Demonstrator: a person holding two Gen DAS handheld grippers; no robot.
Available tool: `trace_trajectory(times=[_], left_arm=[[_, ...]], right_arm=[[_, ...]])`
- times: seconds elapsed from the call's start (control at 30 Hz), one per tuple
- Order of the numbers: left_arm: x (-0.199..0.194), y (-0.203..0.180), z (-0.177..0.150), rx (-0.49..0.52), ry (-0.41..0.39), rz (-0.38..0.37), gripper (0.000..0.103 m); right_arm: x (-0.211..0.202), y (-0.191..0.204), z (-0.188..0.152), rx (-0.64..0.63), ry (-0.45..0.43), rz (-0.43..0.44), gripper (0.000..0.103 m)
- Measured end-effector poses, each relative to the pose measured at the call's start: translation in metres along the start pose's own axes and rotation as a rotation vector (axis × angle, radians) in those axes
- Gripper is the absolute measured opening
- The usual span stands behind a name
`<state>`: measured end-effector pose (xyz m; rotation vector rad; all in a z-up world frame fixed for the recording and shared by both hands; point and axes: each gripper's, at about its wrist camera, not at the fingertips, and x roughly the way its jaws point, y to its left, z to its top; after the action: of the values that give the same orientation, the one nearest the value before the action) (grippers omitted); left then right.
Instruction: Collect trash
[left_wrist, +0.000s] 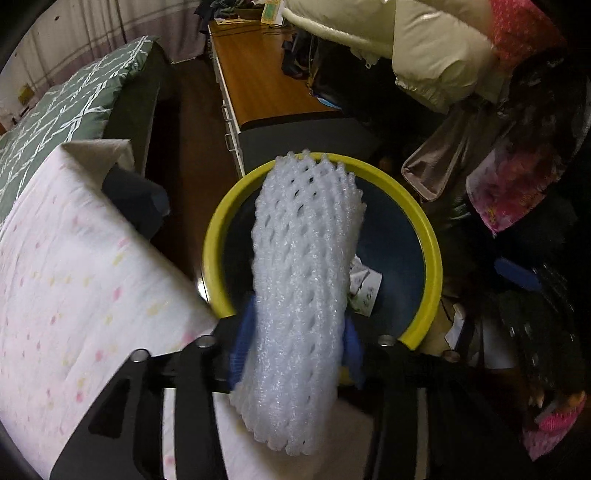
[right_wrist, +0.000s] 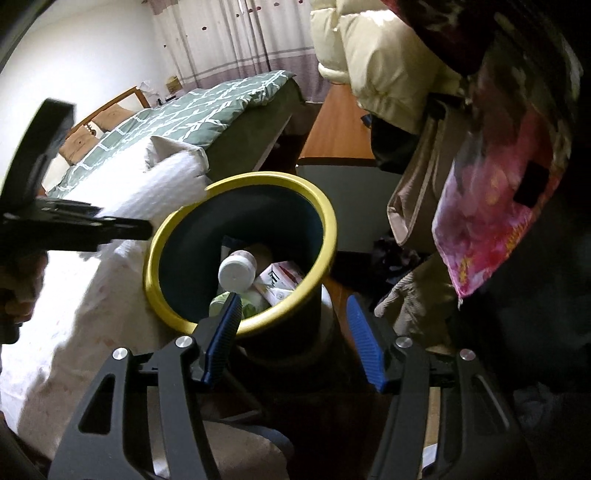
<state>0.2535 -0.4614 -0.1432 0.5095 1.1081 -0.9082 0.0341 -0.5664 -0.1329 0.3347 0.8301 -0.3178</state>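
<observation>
Beside the bed (left_wrist: 74, 258), whose pale dotted cover is filling the left of the left wrist view, the trash bin (left_wrist: 424, 236) is standing with its yellow rim facing up and its dark well open. Far behind it a wooden desk (left_wrist: 258, 85) is running away, and a heap of clothes (left_wrist: 443, 55) is hanging over the right side, close to the rim.

Over the bin's near-left rim the left gripper (left_wrist: 295, 354) is hanging, pointing steeply down, with a white foam net sleeve (left_wrist: 303, 280) between its blue pads. The sleeve is sticking out far past the fingertips and reaching the far rim. Whether the pads are pressing on the foam or only flanking it is not something I can tell.

The right gripper (right_wrist: 291, 339) is empty, its jaws standing apart over the bin's near edge. Deep inside, a white-capped bottle (right_wrist: 236, 271), a red-and-white carton (right_wrist: 280, 280) and some paper are lying.

The main risk, as I judge it, is the long, light sleeve. If it is let go here, it may bridge the rim and tip out onto the bed or the floor. Foam may also be clinging to the ribbed pads. The hanging clothes may be snagging it on the right.
</observation>
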Motion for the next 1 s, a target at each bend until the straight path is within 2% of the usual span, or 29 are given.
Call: trace_trajectory(times=[0.1, 0.17, 0.3, 0.47, 0.53, 0.6, 0.67, 0.77, 0.87, 1.0], left_arm=[[0.012, -0.007, 0.01, -0.003, -0.002, 0.019, 0.066], [0.016, -0.01, 0.014, 0.001, -0.009, 0.038, 0.067], [0.02, -0.012, 0.017, -0.016, -0.015, 0.034, 0.075], [-0.006, -0.009, 0.003, -0.049, -0.078, 0.039, 0.082], [-0.032, -0.006, -0.012, -0.069, -0.139, 0.065, 0.086], [-0.064, -0.003, -0.031, -0.103, -0.221, 0.122, 0.092], [-0.091, 0.001, -0.049, -0.13, -0.292, 0.158, 0.094], [-0.146, 0.012, -0.1, -0.203, -0.427, 0.252, 0.098], [-0.187, 0.025, -0.151, -0.282, -0.491, 0.35, 0.098], [-0.226, 0.044, -0.218, -0.408, -0.524, 0.435, 0.098]], right_arm=[[0.0, -0.004, -0.004, 0.005, 0.003, 0.001, 0.057], [-0.001, -0.007, -0.007, 0.004, 0.008, -0.004, 0.057], [-0.002, -0.009, -0.008, 0.009, 0.014, -0.006, 0.057], [-0.007, 0.0, -0.009, -0.007, 0.01, -0.001, 0.057], [-0.01, 0.008, -0.009, -0.021, 0.007, 0.005, 0.058], [-0.014, 0.016, -0.01, -0.035, 0.003, 0.016, 0.06], [-0.02, 0.029, -0.011, -0.055, -0.006, 0.03, 0.061], [-0.032, 0.05, -0.01, -0.092, -0.03, 0.057, 0.062], [-0.047, 0.072, -0.009, -0.135, -0.066, 0.077, 0.067], [-0.069, 0.104, -0.011, -0.197, -0.123, 0.098, 0.069]])
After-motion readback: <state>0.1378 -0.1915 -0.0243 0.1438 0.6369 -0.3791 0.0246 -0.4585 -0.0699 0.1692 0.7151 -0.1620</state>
